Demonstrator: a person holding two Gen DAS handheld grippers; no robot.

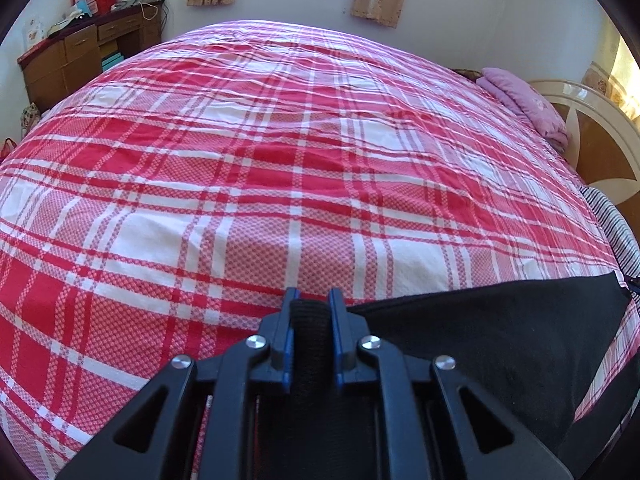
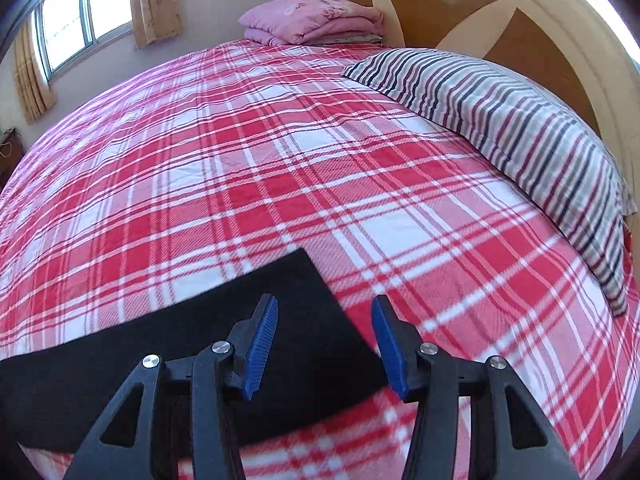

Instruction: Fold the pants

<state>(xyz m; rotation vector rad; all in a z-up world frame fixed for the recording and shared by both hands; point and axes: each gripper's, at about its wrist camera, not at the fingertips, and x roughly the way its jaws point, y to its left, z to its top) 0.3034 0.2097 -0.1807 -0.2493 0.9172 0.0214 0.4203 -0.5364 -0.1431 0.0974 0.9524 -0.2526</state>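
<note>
Black pants (image 1: pixel 500 332) lie on the red and white plaid bed sheet (image 1: pixel 280 160). My left gripper (image 1: pixel 313 300) is shut on a bunched edge of the pants, which stretch away to the right. In the right wrist view the pants (image 2: pixel 200 332) lie flat as a dark band across the lower left. My right gripper (image 2: pixel 324 312) is open and empty, held just above the right end of the pants, with its left finger (image 2: pixel 262 340) over the cloth and its right finger over the sheet.
A striped pillow (image 2: pixel 520 136) lies along the headboard (image 2: pixel 520 20) at the right. A folded pink blanket (image 2: pixel 312 20) sits at the far corner of the bed. A wooden desk (image 1: pixel 80 52) with clutter stands beyond the bed's far left.
</note>
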